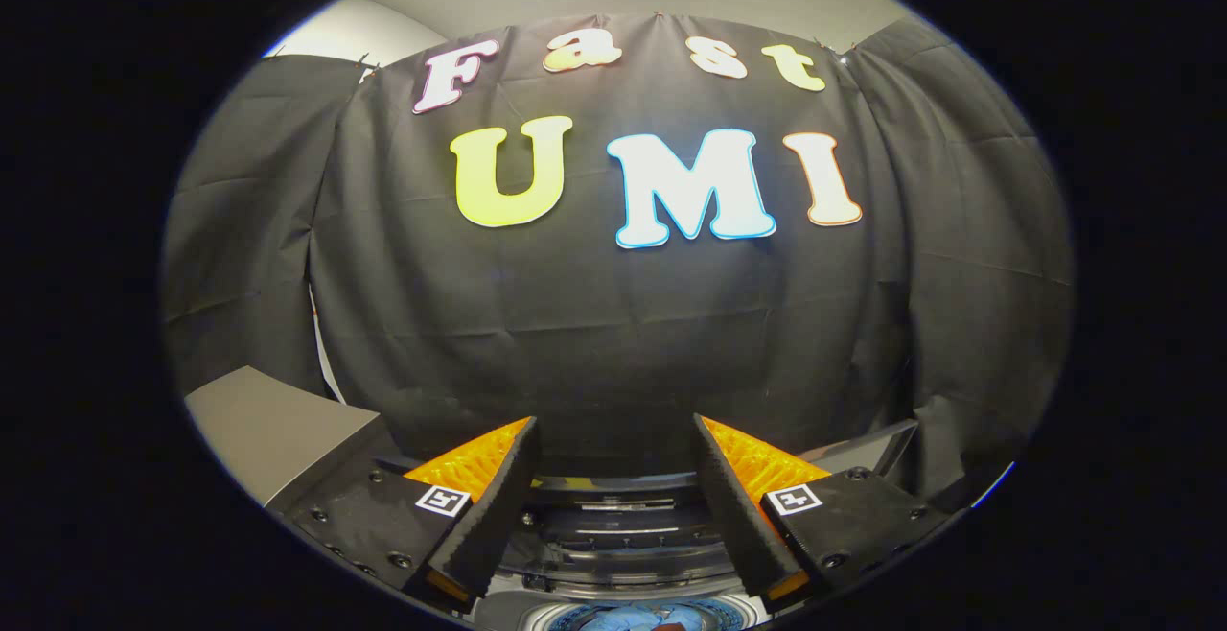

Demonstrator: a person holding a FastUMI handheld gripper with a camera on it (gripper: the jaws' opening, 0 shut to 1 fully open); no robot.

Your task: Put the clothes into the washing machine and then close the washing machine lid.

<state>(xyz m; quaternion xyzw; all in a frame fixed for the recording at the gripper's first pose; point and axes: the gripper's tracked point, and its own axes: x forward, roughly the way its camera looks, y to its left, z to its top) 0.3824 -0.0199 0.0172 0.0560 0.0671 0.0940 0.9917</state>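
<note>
black cloth hangs as the booth wall from 9 to 3 o'clock, with pale ceiling above it. down at 6 o'clock, below and between the fingers, blue clothes [628, 617] lie in what looks like the drum of the washing machine [623, 554], whose dark rim and ribbed opening sit between the fingers. the cloth looks soft, light and limp; it would bunch rather than slide, so a raised fold is the place to pinch. the hand-held gripper [613, 449] is spread wide, pinching nothing. at 4 o'clock a dark slanted panel [877, 444], possibly the raised lid, stands just beyond the fingers; at 8 o'clock lies a grey flat surface [264, 420].
</note>
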